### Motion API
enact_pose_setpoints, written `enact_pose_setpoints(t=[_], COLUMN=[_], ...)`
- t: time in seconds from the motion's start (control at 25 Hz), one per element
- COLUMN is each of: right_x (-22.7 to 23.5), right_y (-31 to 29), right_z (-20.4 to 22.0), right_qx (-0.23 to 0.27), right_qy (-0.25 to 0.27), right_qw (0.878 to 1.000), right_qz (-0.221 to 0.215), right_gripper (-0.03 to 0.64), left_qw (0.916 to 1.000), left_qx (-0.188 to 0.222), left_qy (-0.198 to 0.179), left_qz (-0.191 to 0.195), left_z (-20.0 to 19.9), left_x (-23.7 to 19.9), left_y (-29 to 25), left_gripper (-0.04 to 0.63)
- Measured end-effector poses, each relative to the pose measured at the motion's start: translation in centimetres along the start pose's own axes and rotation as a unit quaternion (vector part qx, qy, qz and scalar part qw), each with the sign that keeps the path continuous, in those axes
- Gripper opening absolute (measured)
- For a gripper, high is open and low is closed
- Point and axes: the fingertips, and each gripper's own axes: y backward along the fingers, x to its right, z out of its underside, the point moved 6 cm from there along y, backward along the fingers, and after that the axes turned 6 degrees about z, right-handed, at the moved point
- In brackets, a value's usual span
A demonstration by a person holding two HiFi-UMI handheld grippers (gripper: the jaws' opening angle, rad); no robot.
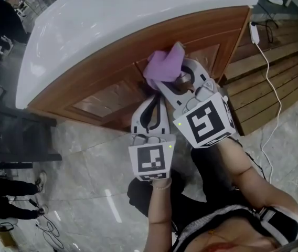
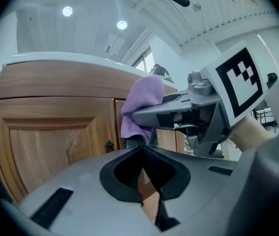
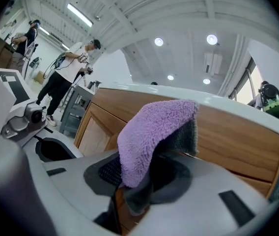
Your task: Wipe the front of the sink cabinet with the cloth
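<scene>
Purple cloth point(image 1: 165, 67) is pinched in your right gripper point(image 1: 176, 83). The jaws are clamped on its lower part, and the rest folds over the jaw tips and hangs down their left side in the right gripper view point(image 3: 152, 132). Just ahead of those jaws is the wooden front of the sink cabinet point(image 1: 102, 96), at the upper rail between the door panels. The cloth is right at the wood, but you can't tell if it touches.

Your left gripper point(image 1: 150, 109) has its jaws together with nothing between them; only a thin slit of wood shows behind the pads point(image 2: 142, 154). It sits just left of and below the right gripper, also pointing at the cabinet front. From the left jaws, the right gripper and the cloth point(image 2: 142, 107) are ahead and slightly right, close by.

Both cabinet doors are shut, so the inside is not visible. A small dark knob point(image 2: 109, 145) is on the door edge, ahead-left of the left jaws. White sink top point(image 1: 112, 20) caps the cabinet beyond the jaws; what's in the basin can't be made out.

Right of the right jaws, a white cable point(image 1: 268, 67) runs over wooden planks point(image 1: 275, 83). Far left of the left jaws is a dark metal frame point(image 1: 12, 135) on the grey floor. People point(image 3: 68, 77) stand well off to the left in the right gripper view.
</scene>
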Motion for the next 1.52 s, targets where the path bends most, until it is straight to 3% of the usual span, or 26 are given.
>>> enact_pose_setpoints(t=[0.92, 1.12, 1.52], right_x=[3.5, 4.9, 7.5], right_y=[2.0, 3.0, 4.2], right_z=[1.9, 2.8, 4.5], right_qx=[-0.027, -0.045, -0.065], right_qy=[0.0, -0.007, -0.009], right_qw=[0.999, 0.997, 0.995], right_qz=[0.036, 0.057, 0.08], right_gripper=[0.169, 0.169, 0.169], left_qw=[0.9992, 0.999, 0.9976], left_qx=[0.008, 0.006, -0.004], left_qy=[0.002, -0.019, -0.022], left_qz=[0.04, 0.04, 0.065], left_z=[-0.2, -0.5, -0.1], left_x=[1.9, 2.5, 4.2], left_y=[-1.8, -2.5, -4.3], left_gripper=[0.0, 0.0, 0.0])
